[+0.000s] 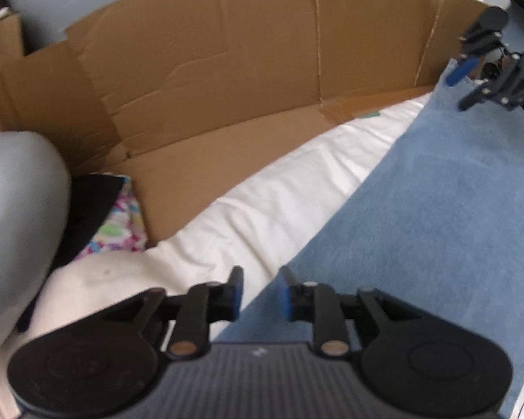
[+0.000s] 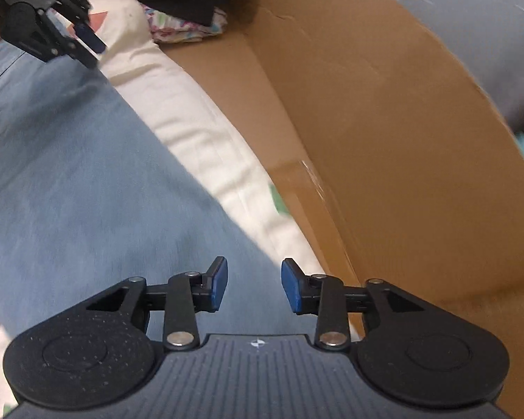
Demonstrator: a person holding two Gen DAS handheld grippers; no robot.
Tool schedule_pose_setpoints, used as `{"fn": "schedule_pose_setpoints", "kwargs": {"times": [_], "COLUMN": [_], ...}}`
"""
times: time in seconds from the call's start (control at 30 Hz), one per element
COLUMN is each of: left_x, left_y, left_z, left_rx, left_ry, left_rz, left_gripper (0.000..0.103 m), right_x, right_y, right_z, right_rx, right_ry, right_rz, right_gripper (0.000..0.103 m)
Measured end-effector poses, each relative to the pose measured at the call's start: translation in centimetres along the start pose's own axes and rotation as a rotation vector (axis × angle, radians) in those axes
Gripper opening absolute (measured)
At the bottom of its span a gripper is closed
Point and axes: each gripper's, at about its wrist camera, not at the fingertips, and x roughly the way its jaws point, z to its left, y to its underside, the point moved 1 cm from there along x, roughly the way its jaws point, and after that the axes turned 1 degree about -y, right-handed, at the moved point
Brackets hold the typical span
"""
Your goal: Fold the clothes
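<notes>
A light blue garment (image 1: 436, 216) lies flat on a cream sheet (image 1: 262, 202); its straight edge runs diagonally through both views. My left gripper (image 1: 261, 293) hovers over that edge near one end, jaws apart, nothing between the blue pads. My right gripper (image 2: 254, 284) hovers over the same edge of the blue garment (image 2: 70, 181) at the other end, also open and holding nothing. Each gripper shows in the other's view: the right gripper (image 1: 471, 76) at the top right, the left gripper (image 2: 87, 47) at the top left, both above the cloth.
A flattened brown cardboard box (image 1: 209, 80) stands like a wall along the far side of the sheet (image 2: 199, 132). A grey pillow (image 1: 17, 202), a black cloth (image 1: 91, 202) and a colourful patterned fabric (image 1: 118, 223) lie at one corner.
</notes>
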Motion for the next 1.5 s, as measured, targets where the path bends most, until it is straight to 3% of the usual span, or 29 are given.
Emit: {"fn": "schedule_pose_setpoints", "kwargs": {"times": [0.23, 0.43, 0.73, 0.87, 1.07, 1.3, 1.5], "left_x": [-4.1, -8.0, -11.3, -12.6, -13.5, -12.5, -11.3], "left_y": [2.9, 7.2, 14.1, 17.3, 21.5, 22.9, 23.9], "left_z": [1.0, 2.9, 5.9, 7.8, 10.4, 12.6, 15.1], "left_rx": [-0.078, -0.231, -0.426, -0.561, -0.761, -0.867, -0.981], "left_ry": [-0.050, -0.145, -0.324, -0.469, -0.612, -0.626, -0.578], "left_rz": [-0.028, -0.056, -0.009, -0.024, -0.030, -0.071, -0.063], "left_gripper": [0.037, 0.044, 0.044, 0.044, 0.043, 0.044, 0.045], "right_x": [-4.4, -7.0, -6.3, -5.9, -6.3, -6.9, -5.8], "right_y": [5.4, 8.2, 12.7, 14.8, 18.0, 20.6, 22.0], "right_z": [-1.0, -1.0, -1.8, -0.8, 1.0, 2.5, 2.2], "right_rx": [0.135, 0.263, 0.468, 0.473, 0.510, 0.514, 0.590], "right_ry": [0.048, 0.099, 0.116, 0.107, 0.089, 0.070, 0.075], "right_rz": [0.004, -0.084, -0.090, -0.067, -0.045, 0.021, 0.043], "right_gripper": [0.041, 0.041, 0.041, 0.041, 0.041, 0.041, 0.041]}}
